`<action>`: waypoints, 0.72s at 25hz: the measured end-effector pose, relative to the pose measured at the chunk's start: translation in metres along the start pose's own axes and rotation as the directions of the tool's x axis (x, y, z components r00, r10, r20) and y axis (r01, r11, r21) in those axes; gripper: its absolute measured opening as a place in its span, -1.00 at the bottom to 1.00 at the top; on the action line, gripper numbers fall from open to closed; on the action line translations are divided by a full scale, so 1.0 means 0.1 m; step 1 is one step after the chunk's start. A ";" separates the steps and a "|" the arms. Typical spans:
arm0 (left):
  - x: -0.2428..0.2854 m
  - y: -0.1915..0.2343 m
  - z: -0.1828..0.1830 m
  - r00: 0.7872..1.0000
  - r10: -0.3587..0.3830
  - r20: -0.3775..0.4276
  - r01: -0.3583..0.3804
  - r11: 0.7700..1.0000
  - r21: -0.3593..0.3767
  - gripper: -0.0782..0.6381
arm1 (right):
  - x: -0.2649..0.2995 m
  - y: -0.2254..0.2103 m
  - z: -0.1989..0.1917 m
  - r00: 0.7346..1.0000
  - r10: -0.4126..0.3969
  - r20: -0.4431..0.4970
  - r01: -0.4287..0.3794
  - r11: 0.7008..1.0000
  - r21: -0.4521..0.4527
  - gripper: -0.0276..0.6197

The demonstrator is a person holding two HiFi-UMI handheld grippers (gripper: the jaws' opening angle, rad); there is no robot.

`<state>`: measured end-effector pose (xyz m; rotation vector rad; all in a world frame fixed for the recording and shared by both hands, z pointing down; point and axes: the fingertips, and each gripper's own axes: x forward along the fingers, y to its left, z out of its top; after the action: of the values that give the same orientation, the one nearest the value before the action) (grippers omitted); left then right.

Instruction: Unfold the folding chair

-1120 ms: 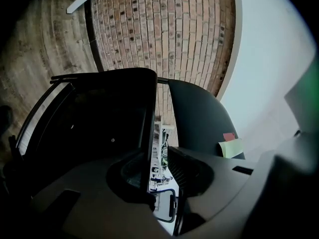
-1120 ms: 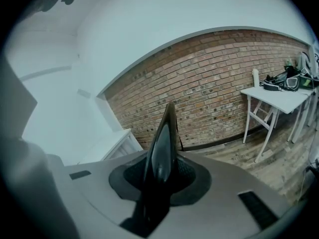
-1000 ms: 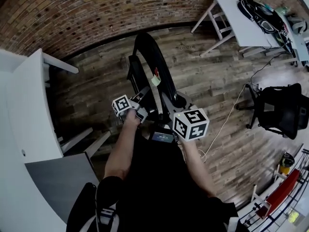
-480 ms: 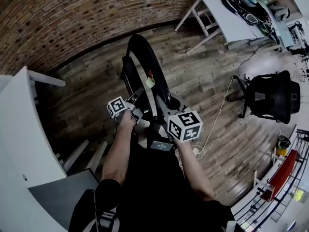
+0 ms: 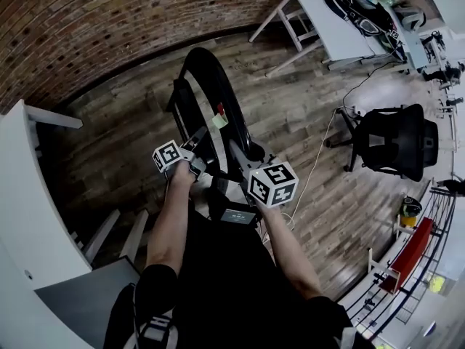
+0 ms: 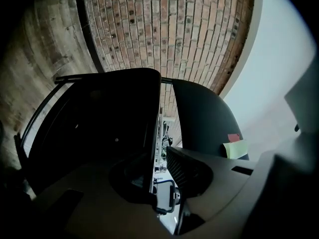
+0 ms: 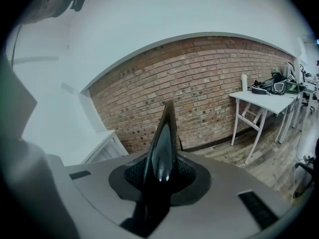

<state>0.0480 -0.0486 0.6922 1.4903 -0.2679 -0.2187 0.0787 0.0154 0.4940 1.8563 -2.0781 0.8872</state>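
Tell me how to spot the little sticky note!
Find the brick wall, then the wooden floor below it, where there is a black folding chair. On the chair's curved edge sits a small sticky note. It is pale yellow-green with a red tab just above it, the only bright spot on the all-black chair.

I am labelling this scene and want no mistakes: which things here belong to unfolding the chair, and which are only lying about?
Part of the job:
folding chair; right gripper, shut on its curved edge; left gripper, beside its flat panel.

Lying about:
office chair; white table with a bag on it; white desk at the left.
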 end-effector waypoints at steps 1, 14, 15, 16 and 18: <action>-0.01 0.00 -0.01 1.000 -0.009 0.007 0.009 1.000 -0.001 -0.52 | -0.01 0.00 -0.01 1.000 0.003 0.002 -0.003 1.000 -0.001 -0.67; -0.18 -0.01 -0.09 1.000 -0.020 -0.016 0.020 1.000 0.020 -0.49 | 0.04 0.14 0.01 0.999 0.045 0.004 -0.045 0.999 -0.004 -0.65; -0.21 0.00 -0.07 1.000 -0.023 -0.011 0.023 1.000 0.012 -0.50 | 0.05 0.16 0.00 0.999 0.046 0.003 -0.046 0.999 -0.006 -0.65; -0.24 0.01 -0.06 1.000 -0.026 -0.006 0.026 1.000 0.007 -0.50 | 0.05 0.17 0.00 0.999 0.048 0.002 -0.048 0.999 -0.005 -0.65; -0.30 0.03 -0.03 0.999 -0.038 0.006 0.038 0.999 -0.011 -0.50 | 0.05 0.15 -0.01 0.999 0.054 0.007 -0.054 0.999 0.006 -0.65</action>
<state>0.0204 -0.0360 0.6935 1.4852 -0.2424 -0.2548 0.0634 0.0118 0.4935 1.8166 -2.1410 0.9030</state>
